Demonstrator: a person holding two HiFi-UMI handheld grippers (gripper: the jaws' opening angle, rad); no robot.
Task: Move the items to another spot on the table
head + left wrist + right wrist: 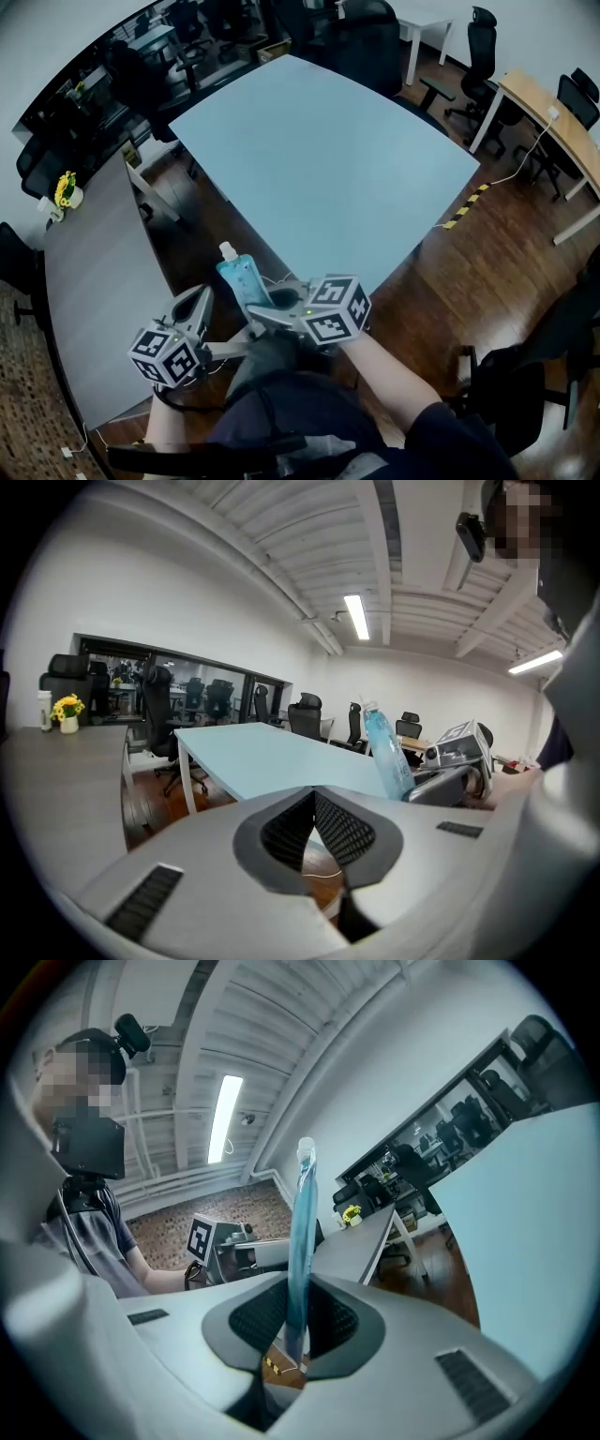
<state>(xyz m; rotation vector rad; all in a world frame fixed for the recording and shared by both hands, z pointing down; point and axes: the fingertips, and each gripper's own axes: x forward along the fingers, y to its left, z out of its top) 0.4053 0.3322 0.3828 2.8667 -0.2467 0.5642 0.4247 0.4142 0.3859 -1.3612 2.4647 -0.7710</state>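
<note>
A flat blue pouch [242, 278] with a white cap stands upright in my right gripper [259, 302], just off the near corner of the pale blue table [319, 159]. In the right gripper view the jaws are shut on the pouch [302, 1232] near its lower end, and it rises thin between the pads. My left gripper [201, 300] is to the left of it, shut with nothing between its jaws [315, 825]. The left gripper view shows the pouch [386, 754] to the right, with the right gripper [417, 787] under it.
A long grey table [94, 281] runs along the left, with yellow flowers [64, 187] at its far end. Office chairs [480, 56] and a wooden desk [553, 122] stand at the far right. Dark wood floor lies between the two tables.
</note>
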